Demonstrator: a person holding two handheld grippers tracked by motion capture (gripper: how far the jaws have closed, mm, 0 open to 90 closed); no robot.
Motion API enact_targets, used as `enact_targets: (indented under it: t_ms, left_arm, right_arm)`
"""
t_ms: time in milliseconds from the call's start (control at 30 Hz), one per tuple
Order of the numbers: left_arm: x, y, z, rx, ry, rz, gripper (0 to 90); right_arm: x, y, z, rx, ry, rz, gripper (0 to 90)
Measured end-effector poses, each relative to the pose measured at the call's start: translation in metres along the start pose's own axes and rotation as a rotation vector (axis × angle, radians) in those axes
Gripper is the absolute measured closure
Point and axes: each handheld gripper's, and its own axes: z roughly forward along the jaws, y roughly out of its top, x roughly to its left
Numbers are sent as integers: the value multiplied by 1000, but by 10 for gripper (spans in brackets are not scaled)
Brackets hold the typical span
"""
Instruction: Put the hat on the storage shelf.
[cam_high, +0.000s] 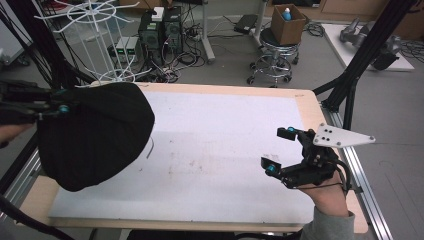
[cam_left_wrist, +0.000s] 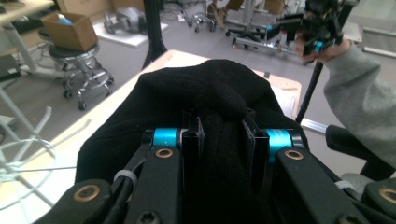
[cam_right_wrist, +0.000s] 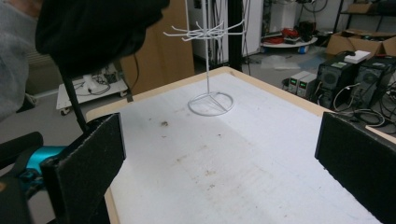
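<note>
A black knit hat (cam_high: 95, 135) hangs over the table's left side, lifted off the white tabletop (cam_high: 225, 150). My left gripper (cam_high: 62, 107) comes in from the left and is shut on it. In the left gripper view its pads (cam_left_wrist: 223, 126) pinch a fold of the black hat (cam_left_wrist: 210, 88). A white wire stand (cam_high: 95, 20) with hook arms rises at the table's back left; its ring base (cam_right_wrist: 211, 102) rests on the tabletop. My right gripper (cam_high: 279, 149) hovers over the right side, open, with nothing between its jaws (cam_right_wrist: 219, 144). The hat (cam_right_wrist: 93, 28) shows above the stand's left.
Behind the table stand a stool carrying a cardboard box (cam_high: 287, 22), computer cases with cables (cam_high: 160, 30) and black frame legs (cam_high: 360, 65). A metal rail (cam_high: 365, 175) runs along the table's right edge.
</note>
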Motion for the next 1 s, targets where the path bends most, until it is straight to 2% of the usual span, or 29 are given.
enact_targets:
  t_ms: [67, 167, 267, 500, 633, 733, 1000]
  left_arm:
    - [2, 5, -9, -10, 7, -5, 743]
    - [5, 10, -24, -19, 45, -2, 743]
    - [9, 15, -40, -49, 72, -5, 743]
    - [31, 22, -71, -79, 70, -49, 743]
    - [43, 25, -81, -96, 68, -60, 744]
    - [49, 27, -88, -114, 70, -68, 743]
    - [58, 38, -110, -143, 92, -78, 744]
  right_arm:
    - [-1, 0, 1, 1, -3, 4, 7]
    - [-2, 0, 3, 2, -9, 12, 7]
    - [-3, 0, 5, -4, -4, 19, 7]
    - [-3, 2, 7, -2, -6, 17, 7]
    - [-4, 3, 7, -30, 3, -12, 8]
    - [-4, 4, 8, -35, 5, -7, 7]
    - [-11, 0, 16, -4, 10, 15, 8]
